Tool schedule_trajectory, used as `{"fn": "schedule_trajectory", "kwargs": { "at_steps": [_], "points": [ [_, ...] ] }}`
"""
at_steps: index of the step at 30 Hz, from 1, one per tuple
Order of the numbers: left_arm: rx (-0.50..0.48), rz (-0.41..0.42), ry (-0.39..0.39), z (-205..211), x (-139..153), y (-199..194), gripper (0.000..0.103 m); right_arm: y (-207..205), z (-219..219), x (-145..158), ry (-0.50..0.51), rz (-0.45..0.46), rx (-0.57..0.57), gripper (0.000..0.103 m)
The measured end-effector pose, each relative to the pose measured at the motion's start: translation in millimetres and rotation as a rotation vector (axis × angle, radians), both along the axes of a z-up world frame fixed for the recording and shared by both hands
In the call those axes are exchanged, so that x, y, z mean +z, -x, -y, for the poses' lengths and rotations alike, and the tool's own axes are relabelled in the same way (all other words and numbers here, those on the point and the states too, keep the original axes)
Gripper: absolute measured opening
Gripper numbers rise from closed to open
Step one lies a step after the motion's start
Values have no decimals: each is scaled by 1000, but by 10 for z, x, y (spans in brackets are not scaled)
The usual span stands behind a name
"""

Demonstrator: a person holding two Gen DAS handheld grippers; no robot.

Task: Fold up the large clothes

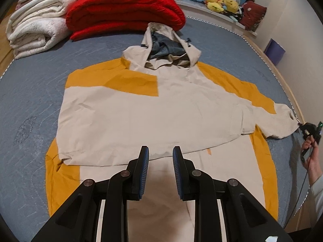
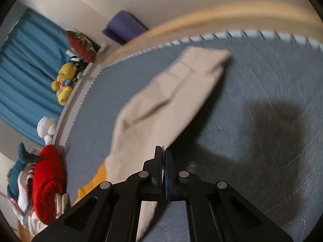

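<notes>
A large beige and mustard hooded jacket (image 1: 153, 109) lies flat on the grey-blue bed (image 1: 36, 92), hood towards the far side. Its left sleeve is folded across the body. My left gripper (image 1: 160, 153) is open and empty, hovering over the jacket's lower middle. My right gripper (image 2: 163, 151) is shut on the edge of the jacket's right sleeve (image 2: 171, 92) and holds it lifted above the bed; the view is blurred. In the left wrist view the right gripper (image 1: 308, 130) shows at the far right, at the sleeve cuff (image 1: 286, 119).
A folded red blanket (image 1: 125, 10) and a cream blanket (image 1: 36, 28) lie at the bed's far left. Yellow plush toys (image 1: 222, 2) sit on a ledge beyond. A wooden bed rail (image 1: 282, 84) and wall run along the right, with a purple box (image 1: 274, 49).
</notes>
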State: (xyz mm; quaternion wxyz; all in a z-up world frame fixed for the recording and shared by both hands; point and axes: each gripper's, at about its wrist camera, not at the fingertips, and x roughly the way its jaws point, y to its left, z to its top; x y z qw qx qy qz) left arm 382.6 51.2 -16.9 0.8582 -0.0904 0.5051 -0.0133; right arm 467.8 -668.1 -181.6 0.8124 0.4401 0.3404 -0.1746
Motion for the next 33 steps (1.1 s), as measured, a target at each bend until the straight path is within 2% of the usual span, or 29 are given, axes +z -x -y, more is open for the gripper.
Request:
{"fn": "schedule_trajectory", "kwargs": {
  "at_steps": [3, 7, 12, 15, 17, 19, 21, 23, 25, 26, 27, 29, 31, 33],
  "points": [
    [31, -11, 31, -115, 3, 13, 22, -139, -230, 371, 106, 24, 45, 2],
    [49, 2, 32, -234, 76, 58, 22, -315, -629, 838, 244, 39, 109, 2],
    [76, 21, 47, -424, 183, 159, 22, -516, -1349, 1399, 392, 89, 219, 2],
    [94, 32, 56, -558, 237, 201, 22, -606, -2094, 1750, 464, 172, 359, 2],
    [111, 36, 63, -653, 264, 221, 22, -635, -2748, 1944, 485, 238, 492, 2],
    [129, 38, 72, -756, 292, 237, 22, -607, -3527, 2062, 465, 301, 679, 2],
    [147, 38, 86, -870, 315, 244, 22, -478, -4264, 2070, 413, 348, 856, 2],
    [156, 34, 100, -948, 325, 252, 22, -305, -4996, 1956, 314, 362, 1052, 2],
    [163, 25, 117, -1026, 327, 250, 22, -162, -5512, 1719, 250, 317, 1180, 4],
    [167, 16, 135, -1076, 322, 242, 22, -112, -5739, 1537, 233, 247, 1237, 5],
    [167, 10, 145, -1098, 319, 240, 22, -82, -5863, 1387, 229, 185, 1268, 5],
    [167, -10, 166, -1152, 301, 229, 22, 22, -6001, 1139, 288, 70, 1274, 5],
    [174, -18, 180, -1195, 290, 213, 22, 67, -6020, 1130, 347, 28, 1260, 5],
    [180, -22, 191, -1212, 278, 180, 22, 69, -5881, 1321, 397, 28, 1206, 6]
  ]
}}
